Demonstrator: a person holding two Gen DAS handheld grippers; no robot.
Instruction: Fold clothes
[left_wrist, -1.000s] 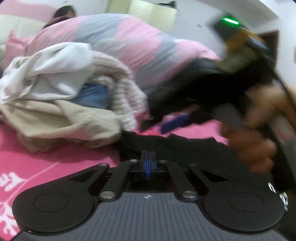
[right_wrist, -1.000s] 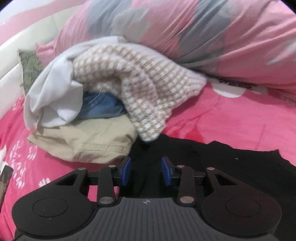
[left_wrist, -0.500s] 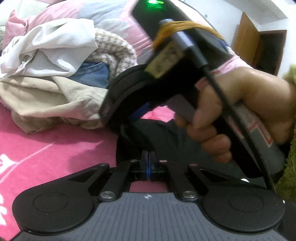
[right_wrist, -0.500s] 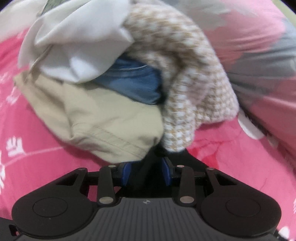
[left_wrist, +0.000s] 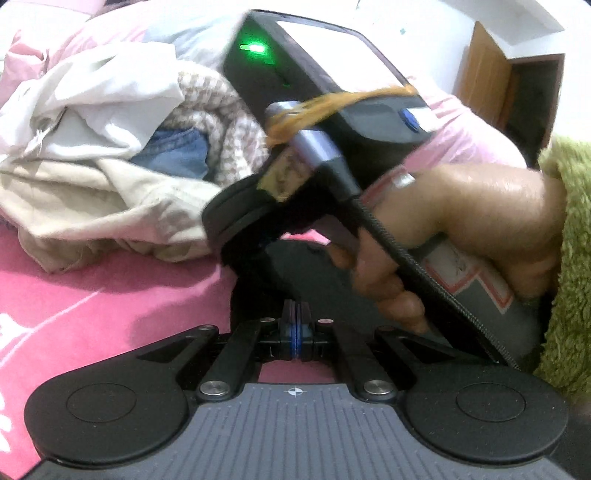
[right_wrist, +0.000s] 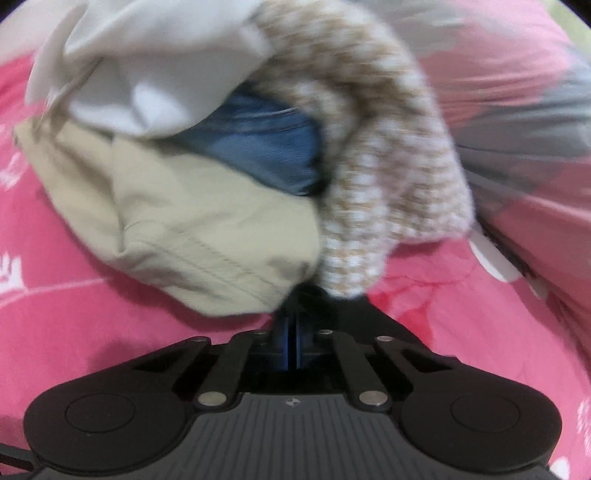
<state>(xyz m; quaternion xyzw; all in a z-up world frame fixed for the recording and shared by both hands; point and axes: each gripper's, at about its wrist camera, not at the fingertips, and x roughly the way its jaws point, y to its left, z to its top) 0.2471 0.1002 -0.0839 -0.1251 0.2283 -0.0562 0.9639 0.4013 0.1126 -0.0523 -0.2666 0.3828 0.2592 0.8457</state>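
While tilted down, right gripper (right_wrist: 291, 341) clenched on black garment (right_wrist: 354, 314); left gripper (left_wrist: 295, 328) clenched too.

We see a pink bedsheet (right_wrist: 480, 332) with white markings under a black garment (left_wrist: 314, 273). The pile shows a white shirt (right_wrist: 155, 55), blue denim (right_wrist: 266, 147), beige trousers (right_wrist: 192, 221) and a tan-and-white checked knit (right_wrist: 388, 184).

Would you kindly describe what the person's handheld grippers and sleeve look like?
Each claw has black linkage arms with silver pivots, blue pads and a ribbed grey base: left claw, right claw. The right unit's black body shows a green light and a braided cable. The sleeve is fuzzy green.
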